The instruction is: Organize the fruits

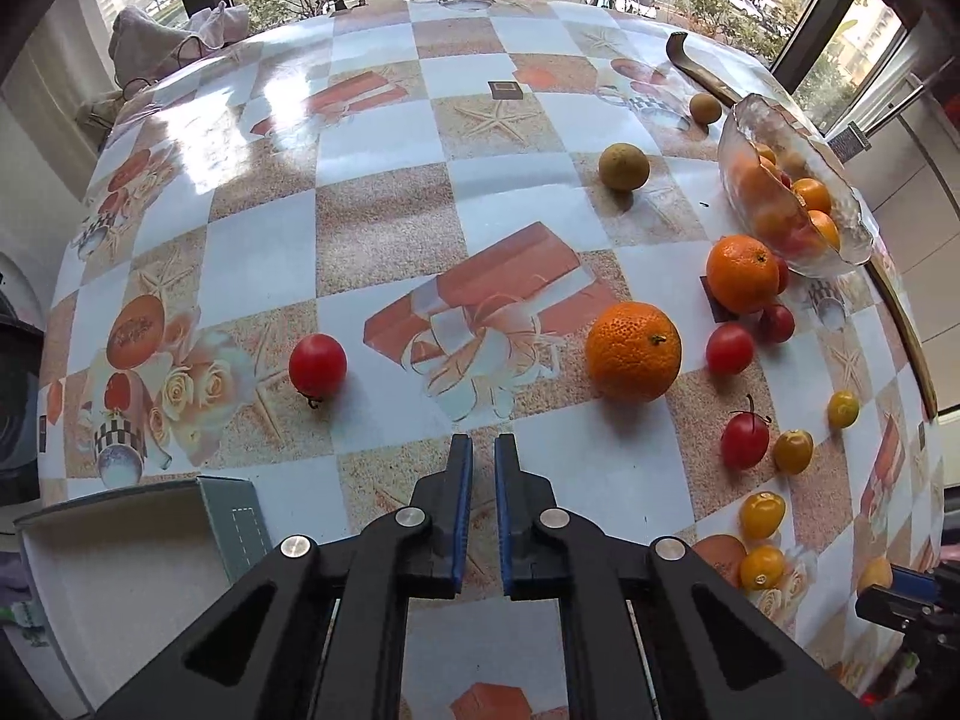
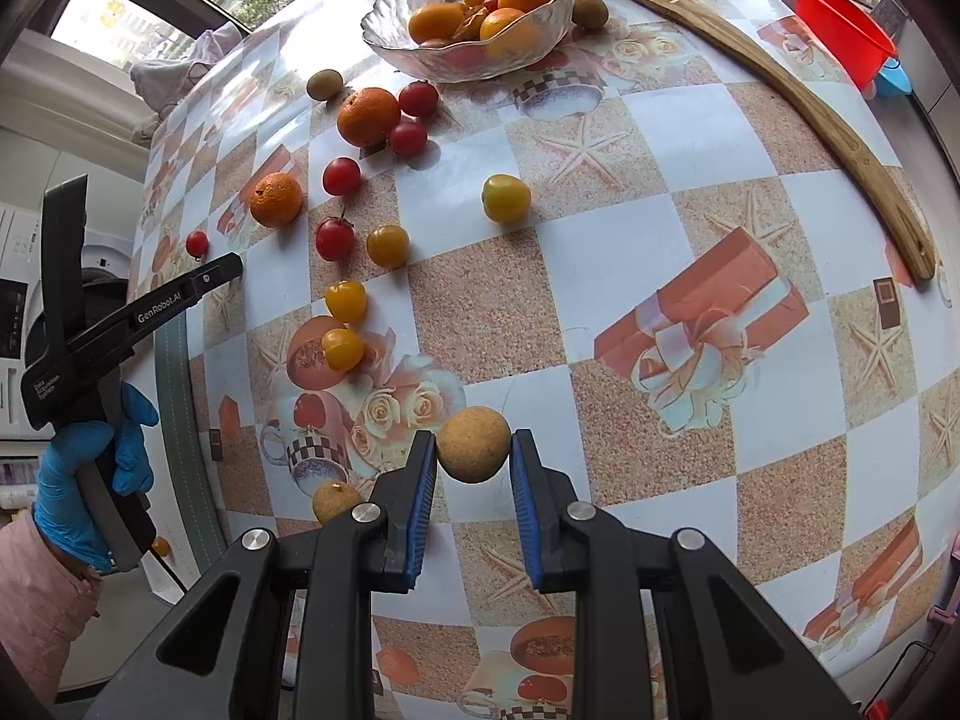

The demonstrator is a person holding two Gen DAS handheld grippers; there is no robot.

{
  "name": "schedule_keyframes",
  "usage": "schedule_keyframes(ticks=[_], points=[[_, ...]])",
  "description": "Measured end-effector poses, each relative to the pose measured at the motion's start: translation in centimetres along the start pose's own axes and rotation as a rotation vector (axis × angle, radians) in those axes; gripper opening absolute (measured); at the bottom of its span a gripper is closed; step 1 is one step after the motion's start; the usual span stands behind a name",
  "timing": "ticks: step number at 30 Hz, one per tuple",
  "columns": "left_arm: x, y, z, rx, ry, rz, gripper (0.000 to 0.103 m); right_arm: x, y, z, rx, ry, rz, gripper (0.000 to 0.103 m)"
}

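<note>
My right gripper [image 2: 474, 438] is shut on a tan round fruit [image 2: 474, 447], just above the patterned tablecloth. A second tan fruit [image 2: 336, 501] lies to its left. My left gripper [image 1: 483, 441] is shut with nothing between its fingers, pointing down at bare cloth. A red tomato [image 1: 317, 366] lies ahead to its left and an orange [image 1: 634, 351] ahead to its right. Another orange [image 1: 743, 273], red tomatoes [image 1: 744, 440] and yellow tomatoes [image 1: 762, 514] are scattered on the right. A glass bowl [image 2: 384, 30] at the far edge holds several small fruits.
A curved wooden stick [image 2: 780, 96] lies along the table's far right edge, with a red basin [image 2: 840, 30] beyond it. A white open box [image 1: 120, 570] sits at the near left edge. Two greenish-brown fruits [image 1: 624, 166] lie near the bowl. A blue-gloved hand [image 2: 90, 480] holds the left gripper.
</note>
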State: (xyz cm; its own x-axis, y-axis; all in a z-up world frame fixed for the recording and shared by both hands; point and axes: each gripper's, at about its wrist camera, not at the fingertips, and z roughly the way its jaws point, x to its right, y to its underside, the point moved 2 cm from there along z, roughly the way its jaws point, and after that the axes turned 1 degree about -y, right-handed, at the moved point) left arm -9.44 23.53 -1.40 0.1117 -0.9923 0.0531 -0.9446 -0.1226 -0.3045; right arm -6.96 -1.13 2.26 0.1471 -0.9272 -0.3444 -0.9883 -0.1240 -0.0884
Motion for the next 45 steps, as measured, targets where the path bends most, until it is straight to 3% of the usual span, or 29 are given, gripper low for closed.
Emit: schedule_keyframes(ticks=[4,6,11,22,24,28,33,35,36,38,41,42,45], points=[[-0.1,0.7,-1.9,0.026,0.027,-0.012,0.009,0.0,0.0,-0.3,0.005,-0.001,-0.003,0.027],[-0.1,0.8,-2.6,0.029,0.000,-0.009,0.010,0.0,0.0,-0.3,0.006,-0.002,-0.006,0.027],[0.8,1.4,-3.4,-0.013,0.017,-0.010,0.010,0.0,0.0,-0.3,0.012,-0.013,-0.001,0.027],[9.3,5.4,-3.7,-0.082,0.136,0.058,0.010,1.8,1.1,-1.7,0.004,0.004,0.007,0.027],[10.0,5.8,-3.7,-0.084,0.122,0.053,0.010,2.2,1.3,-1.9,0.003,0.008,0.012,0.027],[10.7,6.1,-3.7,-0.056,0.019,0.063,0.010,3.2,1.5,-2.3,0.003,0.010,0.030,0.027],[9.6,6.4,-2.2,-0.099,-0.022,0.012,0.011,4.0,1.7,-2.4,-0.002,0.011,0.043,0.027],[8.9,6.5,-2.0,-0.095,-0.040,-0.013,0.056,4.1,1.7,-2.5,0.000,0.010,0.047,0.027],[8.7,6.5,-2.1,-0.085,-0.043,-0.025,0.098,4.1,1.7,-2.5,0.001,0.007,0.049,0.027],[8.4,6.6,-2.3,-0.063,-0.052,-0.021,0.103,4.1,1.6,-2.4,0.002,0.005,0.050,0.027],[8.4,7.2,-1.1,-0.120,-0.067,-0.001,0.103,3.8,1.7,-2.4,0.002,0.000,0.050,0.027],[8.2,7.6,-0.1,-0.177,-0.068,-0.004,0.103,3.8,1.7,-2.4,0.000,-0.001,0.049,0.027],[8.5,7.9,0.6,-0.172,-0.086,0.031,0.103,3.6,1.7,-2.5,0.004,-0.002,0.044,0.027]])
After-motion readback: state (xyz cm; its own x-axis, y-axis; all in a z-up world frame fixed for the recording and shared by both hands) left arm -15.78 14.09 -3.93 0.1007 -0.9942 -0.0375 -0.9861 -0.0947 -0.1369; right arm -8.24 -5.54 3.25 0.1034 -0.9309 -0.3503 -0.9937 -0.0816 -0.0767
